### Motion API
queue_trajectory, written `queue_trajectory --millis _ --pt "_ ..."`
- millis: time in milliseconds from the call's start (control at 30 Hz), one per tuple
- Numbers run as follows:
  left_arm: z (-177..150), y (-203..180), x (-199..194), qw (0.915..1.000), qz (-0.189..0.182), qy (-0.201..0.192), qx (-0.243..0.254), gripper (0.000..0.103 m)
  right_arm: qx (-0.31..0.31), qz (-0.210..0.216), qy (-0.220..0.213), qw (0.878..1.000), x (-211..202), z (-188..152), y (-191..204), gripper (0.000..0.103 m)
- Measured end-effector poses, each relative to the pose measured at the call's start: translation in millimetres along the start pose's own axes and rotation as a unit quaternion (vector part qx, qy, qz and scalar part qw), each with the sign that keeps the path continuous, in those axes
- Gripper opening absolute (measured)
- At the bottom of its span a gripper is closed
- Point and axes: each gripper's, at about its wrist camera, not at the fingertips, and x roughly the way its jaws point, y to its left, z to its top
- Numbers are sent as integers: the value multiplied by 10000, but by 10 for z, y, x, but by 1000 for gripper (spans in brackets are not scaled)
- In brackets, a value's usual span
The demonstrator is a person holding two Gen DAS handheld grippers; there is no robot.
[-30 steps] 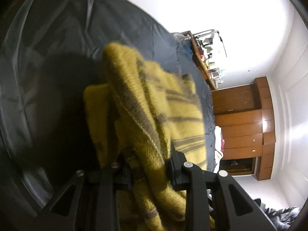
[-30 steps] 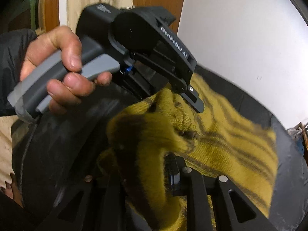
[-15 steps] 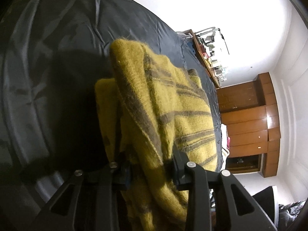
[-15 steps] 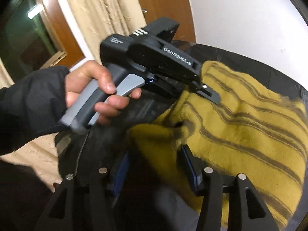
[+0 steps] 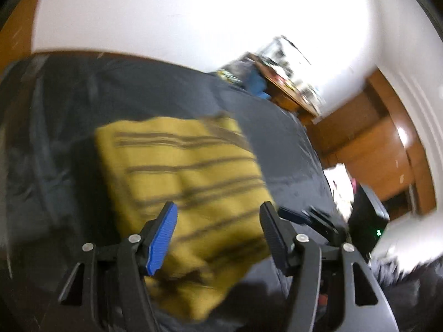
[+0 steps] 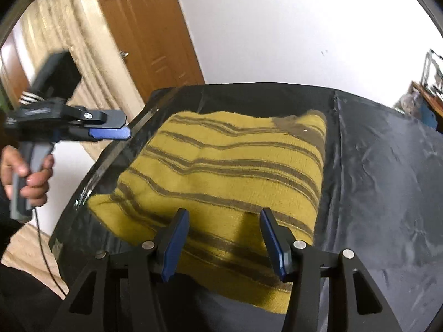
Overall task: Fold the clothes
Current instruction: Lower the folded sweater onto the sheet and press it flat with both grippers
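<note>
White wall [image 6: 277,27], wooden door [image 6: 144,27], beige curtain [image 6: 69,41].

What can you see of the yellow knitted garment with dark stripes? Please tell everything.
The mustard-yellow knitted garment with brown stripes looks like thick, fuzzy wool. It lies folded into a thick, roughly rectangular bundle, flat on the dark sheet-covered surface, near its left edge. A brownish band shows at its far right corner. Neither open gripper holds it; whether a fingertip touches it is unclear.

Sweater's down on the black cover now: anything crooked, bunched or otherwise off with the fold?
Mostly tidy. The striped yellow sweater lies flat on the black cover, with both the left gripper and right gripper open. Its near-left corner bulges unevenly, and the stripes run wavy. The left view is blurred.
</note>
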Motion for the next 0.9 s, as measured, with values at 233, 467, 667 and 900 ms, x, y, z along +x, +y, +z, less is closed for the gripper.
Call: queue_trajectory --millis 233,467,667,900 --pt "-398 144 466 9959 730 456 -266 67 -146 -84 343 9993 308 -275 -116 54" --pt "-590 138 552 9915 1188 305 430 66 -347 -68 442 9984 453 -538 -103 55" --pt "-680 128 597 9885 1337 -11 703 66 -783 -232 260 9963 489 -630 -46 55" --pt "-700 97 591 9873 1463 -104 615 66 -871 -262 127 9958 467 -625 -136 55"
